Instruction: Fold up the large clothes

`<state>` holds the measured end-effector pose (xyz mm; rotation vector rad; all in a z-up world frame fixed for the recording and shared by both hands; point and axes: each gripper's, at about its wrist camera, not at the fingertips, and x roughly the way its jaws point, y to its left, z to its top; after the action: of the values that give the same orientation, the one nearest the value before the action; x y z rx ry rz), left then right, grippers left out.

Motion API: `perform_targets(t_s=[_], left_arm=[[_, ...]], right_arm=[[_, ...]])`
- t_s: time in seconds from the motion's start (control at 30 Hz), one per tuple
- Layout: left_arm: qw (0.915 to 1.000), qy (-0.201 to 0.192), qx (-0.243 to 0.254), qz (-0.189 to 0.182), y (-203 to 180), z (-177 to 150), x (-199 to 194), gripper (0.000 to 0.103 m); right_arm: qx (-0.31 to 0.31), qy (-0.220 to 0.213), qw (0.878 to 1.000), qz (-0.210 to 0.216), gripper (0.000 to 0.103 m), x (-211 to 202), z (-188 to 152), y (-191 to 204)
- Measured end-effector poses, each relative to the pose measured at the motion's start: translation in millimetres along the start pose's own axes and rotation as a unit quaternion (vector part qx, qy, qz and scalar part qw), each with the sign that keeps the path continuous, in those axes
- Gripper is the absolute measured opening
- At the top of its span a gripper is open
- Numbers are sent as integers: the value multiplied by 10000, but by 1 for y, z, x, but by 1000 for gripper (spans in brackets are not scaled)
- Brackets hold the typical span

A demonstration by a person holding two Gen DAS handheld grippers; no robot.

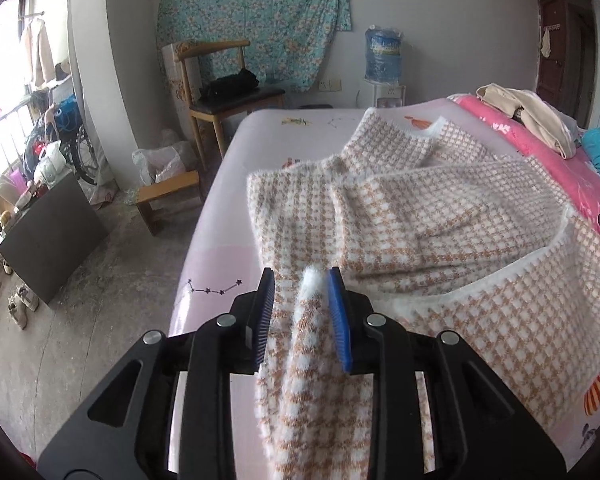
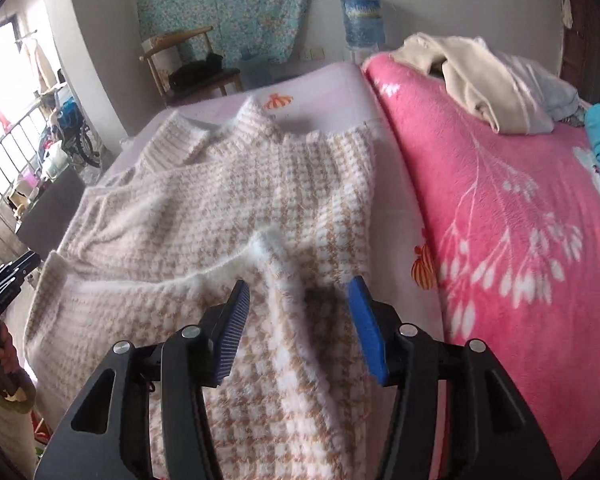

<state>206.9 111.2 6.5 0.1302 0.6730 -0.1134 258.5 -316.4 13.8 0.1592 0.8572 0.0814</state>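
One fuzzy tan-and-white houndstooth sweater (image 1: 440, 216), one pink floral blanket (image 2: 500, 208), one wooden chair (image 1: 224, 96), one blue water jug (image 1: 383, 56), two black tools (image 1: 302, 304).

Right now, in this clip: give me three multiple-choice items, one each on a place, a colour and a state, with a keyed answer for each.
1. Where does the houndstooth sweater lie?
A. on the wooden chair
B. on the bed's pale pink sheet
C. on the floor

2. What colour is the blanket beside the sweater?
A. pink with white plant prints
B. plain grey
C. black

3. How does the right gripper stand?
A. shut on the blanket
B. out of view
C. open above the sweater

Answers:
1 B, the pale pink sheet shows around it.
2 A, white sprigs on pink.
3 C, its blue pads stand apart, clear of the knit.
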Motion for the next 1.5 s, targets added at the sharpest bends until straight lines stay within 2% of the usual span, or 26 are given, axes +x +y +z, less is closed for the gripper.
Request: perform_targets(t_s=[0.07,0.13,0.23,0.3,0.37,0.47,0.53,0.6,0.63,0.77,0.83,0.9,1.0,1.1,1.17,1.2,1.27,1.3,1.4,1.47,1.5], left_arm=[[9994,-189,92,-284,-10,-4,-27,27],[9952,-159,129,-955,-25,-15,-47,27],[9798,182,250,-1978,-59,-40,-62,27],[9713,441,356,-2312,-81,-60,-62,27],[9738,646,563,-2108,-101,-79,-53,27],[9782,819,684,-1784,-110,-93,-31,29],[9788,805,496,-1817,-105,-93,-26,30],[9794,807,416,-1803,-102,-87,-29,29],[9800,704,410,-1817,-100,-84,-35,28],[9765,315,469,-2079,-101,-71,-44,28],[9760,383,446,-2099,-107,-71,-31,28],[9797,610,435,-1858,-113,-75,-10,29],[9780,573,219,-1994,-106,-69,-13,29],[9803,318,136,-1945,-99,-61,-19,29],[9849,457,18,-1671,-96,-60,-5,29],[9850,585,-87,-1620,-92,-61,6,29],[9794,666,-448,-1853,-79,-58,11,29],[9791,669,-539,-1846,-72,-56,9,29],[9830,533,-710,-1608,-45,-53,4,33],[9842,731,-957,-1302,-23,-55,17,33],[9815,844,-1105,-1319,-13,-56,25,31]], right_arm=[[-214,-164,9994,232,51,-19,-7,16],[-551,-128,9963,644,51,-28,-22,40],[-1113,126,9861,1225,49,-32,-53,80],[-1467,302,9791,1380,37,-28,-76,102],[-1695,541,9742,1388,27,-18,-92,120],[-1819,758,9742,1096,25,7,-107,127],[-1657,729,9763,1186,25,14,-106,124],[-1643,784,9773,1084,20,8,-100,126],[-1697,731,9772,1047,17,2,-99,129],[-1843,327,9733,1330,16,-14,-91,144],[-1913,349,9726,1272,16,0,-91,153],[-1770,646,9741,1247,15,27,-94,152],[-1600,691,9763,1283,13,23,-86,149],[-1585,399,9789,1224,13,11,-76,153],[-1459,344,9835,1012,12,21,-70,151],[-1387,418,9840,1041,11,32,-69,149],[-1339,480,9834,1123,10,42,-66,148],[-1377,539,9832,1069,10,39,-63,150],[-1306,286,9874,841,10,24,-51,141],[-1075,324,9919,593,10,32,-42,123],[-909,462,9937,473,10,44,-40,112]])
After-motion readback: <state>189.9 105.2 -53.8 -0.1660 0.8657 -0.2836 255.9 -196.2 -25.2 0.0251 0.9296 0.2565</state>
